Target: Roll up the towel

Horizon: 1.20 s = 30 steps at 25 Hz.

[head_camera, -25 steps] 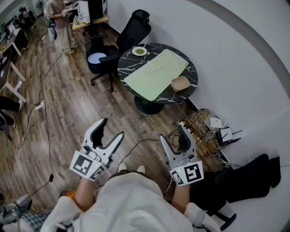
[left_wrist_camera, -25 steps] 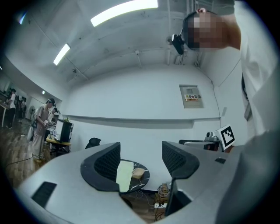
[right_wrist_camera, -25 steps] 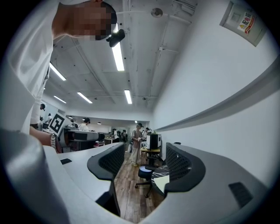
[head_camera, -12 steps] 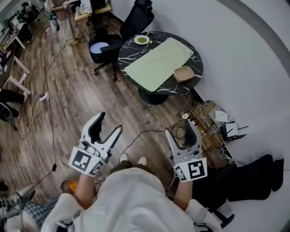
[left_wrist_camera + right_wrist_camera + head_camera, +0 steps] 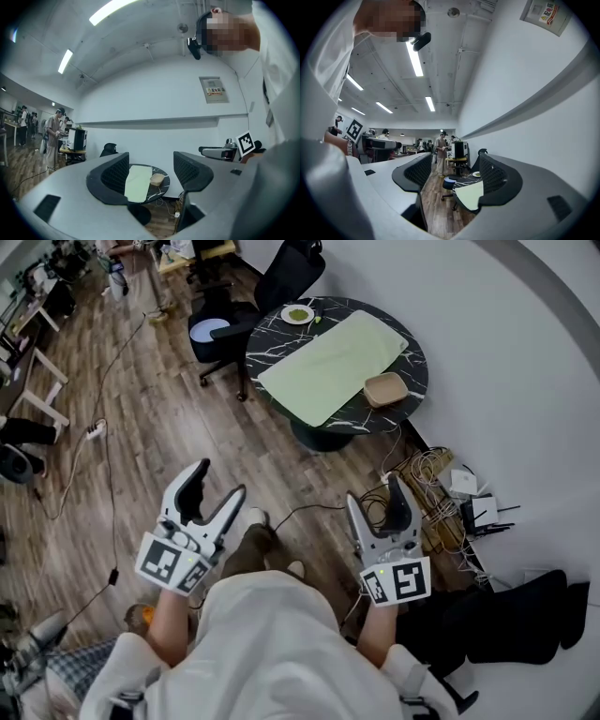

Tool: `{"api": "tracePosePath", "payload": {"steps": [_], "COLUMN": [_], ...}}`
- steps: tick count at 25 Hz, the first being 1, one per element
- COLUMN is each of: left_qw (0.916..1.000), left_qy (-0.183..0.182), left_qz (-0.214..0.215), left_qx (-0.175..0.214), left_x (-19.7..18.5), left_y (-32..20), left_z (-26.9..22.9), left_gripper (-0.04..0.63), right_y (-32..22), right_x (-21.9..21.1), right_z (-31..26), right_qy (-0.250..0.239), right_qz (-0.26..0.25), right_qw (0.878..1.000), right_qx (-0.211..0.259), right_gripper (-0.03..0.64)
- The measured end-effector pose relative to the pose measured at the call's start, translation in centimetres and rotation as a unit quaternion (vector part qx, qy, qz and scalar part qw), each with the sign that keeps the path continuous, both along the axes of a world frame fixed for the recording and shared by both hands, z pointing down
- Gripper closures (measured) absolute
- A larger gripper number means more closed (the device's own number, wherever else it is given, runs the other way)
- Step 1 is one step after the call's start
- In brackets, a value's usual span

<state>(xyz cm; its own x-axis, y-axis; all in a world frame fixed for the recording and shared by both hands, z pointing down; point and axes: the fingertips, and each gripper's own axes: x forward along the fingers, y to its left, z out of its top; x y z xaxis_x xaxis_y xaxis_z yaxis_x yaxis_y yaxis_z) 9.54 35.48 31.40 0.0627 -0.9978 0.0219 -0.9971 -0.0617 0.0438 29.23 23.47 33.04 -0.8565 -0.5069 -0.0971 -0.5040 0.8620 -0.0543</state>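
The towel (image 5: 333, 367) is light green and lies flat and open on the round black worktop (image 5: 281, 334). Nothing is rolled yet. The towel runs across the middle of the worktop, and one end comes right up to the edge nearest you. A small brown bowl (image 5: 385, 389) sits just beside the towel, by the worktop's right edge. A little plate (image 5: 298, 314) with something green on it sits at the far edge, apart from the towel. A black chair (image 5: 281, 282) stands next to that far edge.

You are standing on the wooden floor (image 5: 159, 409), well away from the worktop. Your left gripper (image 5: 220, 479) is held out in front of you, with its jaws wide apart and nothing between them. Your right gripper (image 5: 373, 491) is held out too. Its jaws have just been opening, they stand wide now, and nothing is between them either. A heap of cables (image 5: 427, 484) lies on the floor by the wall, near your right gripper.
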Motion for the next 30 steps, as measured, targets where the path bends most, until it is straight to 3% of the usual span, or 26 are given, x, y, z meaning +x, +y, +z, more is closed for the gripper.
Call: {"api": "tracePosePath", "payload": {"steps": [9,17,24,30], "left_qw": [0.9993,0.9952,0.9779,0.9654], "left_qy": [0.007,0.026,0.022,0.038], "left_qz": [0.036,0.091,0.194,0.242], "left_qx": [0.006,-0.023,-0.074,-0.089], "left_x": [-5.2,-18.8,-28.1,-30.0], "left_y": [-8.9,-21.8,-31.8,-36.8], "left_z": [1.2,6.3,8.9,9.7], "left_gripper": [0.321,0.321,0.321,0.321], "right_y": [-6.2,-16.2,-23.6,-26.4], "right_x": [-3.2,-15.0,-26.1,-28.8], "right_z": [1.5,4.2,4.0,5.2], "right_qy": [0.005,0.054,0.095,0.117], "right_qz": [0.048,0.117,0.173,0.204], "right_qw": [0.999,0.991,0.979,0.969], "right_qx": [-0.009,-0.017,-0.047,-0.075], "right_gripper": [0.33,0.328,0.324,0.325]}}
